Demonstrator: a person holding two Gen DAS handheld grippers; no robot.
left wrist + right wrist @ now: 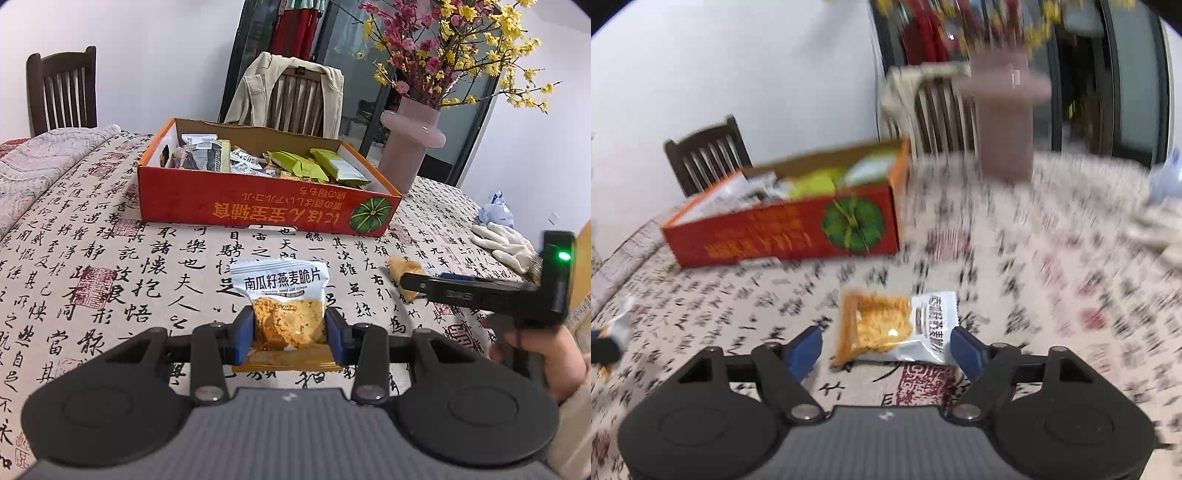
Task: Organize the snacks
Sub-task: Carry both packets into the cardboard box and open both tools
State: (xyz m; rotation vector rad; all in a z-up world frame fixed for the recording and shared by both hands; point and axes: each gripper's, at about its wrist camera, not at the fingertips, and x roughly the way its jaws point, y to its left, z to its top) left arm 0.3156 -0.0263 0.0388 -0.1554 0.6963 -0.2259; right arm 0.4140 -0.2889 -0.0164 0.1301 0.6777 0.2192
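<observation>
My left gripper (290,334) is shut on a white and orange snack packet (284,295), held upright above the tablecloth. Beyond it stands an open orange cardboard box (258,210) with several snack packets inside. My right gripper (404,282) comes in from the right, held by a hand, over a second orange packet (400,267). In the blurred right wrist view that packet (886,328) lies flat on the cloth between the blue pads of the open right gripper (886,352), which do not press on it. The box (783,240) stands further back on the left.
A pink vase (412,147) with flowering branches stands right of the box. White gloves (506,243) and a crumpled blue-white bag (496,210) lie at the table's right edge. Two dark chairs (62,88) stand behind the table, one draped with a beige jacket (255,88).
</observation>
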